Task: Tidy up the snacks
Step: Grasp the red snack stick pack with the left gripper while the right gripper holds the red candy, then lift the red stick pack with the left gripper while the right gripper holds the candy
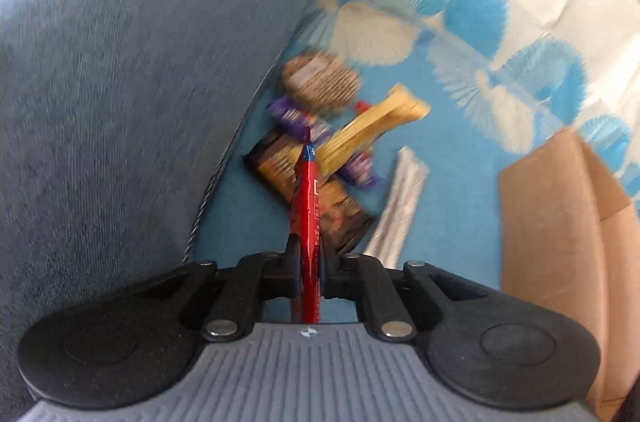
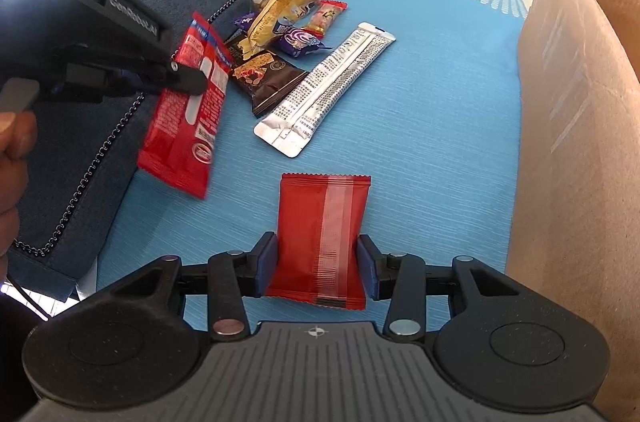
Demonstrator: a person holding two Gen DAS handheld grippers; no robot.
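My left gripper is shut on a red snack packet, seen edge-on; in the right wrist view the same gripper holds that packet above the bed. My right gripper has its jaws on both sides of a second red packet that lies on the blue sheet; they look closed against its edges. A pile of snacks lies beyond: a silver sachet, a dark packet, a gold packet, purple wrappers.
A brown cardboard box stands at the right; it also shows in the left wrist view. A grey-blue cushion rises on the left, beside the pile. A hand holds the left gripper.
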